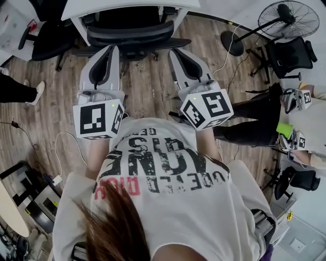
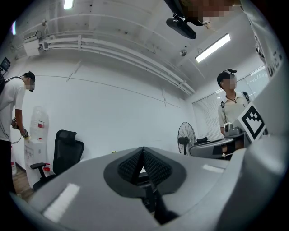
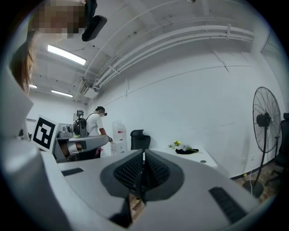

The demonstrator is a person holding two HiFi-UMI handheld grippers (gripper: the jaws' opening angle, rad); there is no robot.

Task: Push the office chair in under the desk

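The black office chair point(image 1: 130, 33) stands at the top of the head view, its seat partly under the white desk point(image 1: 127, 7). My left gripper point(image 1: 113, 49) and right gripper point(image 1: 174, 52) point level at the chair's back, one on each side. Whether their tips touch it I cannot tell. In the left gripper view the left gripper point(image 2: 143, 159) has its ribbed pads pressed together with nothing between them. The right gripper point(image 3: 143, 166) looks the same in the right gripper view. Both gripper views hide the chair below the jaws.
A second black chair point(image 1: 46, 33) stands at the far left and a third point(image 1: 288, 53) at the right, beside a floor fan point(image 1: 288, 18). Another person with grippers point(image 1: 300, 102) sits at the right. A person's foot point(image 1: 35, 93) and cables point(image 1: 63, 148) are at the left.
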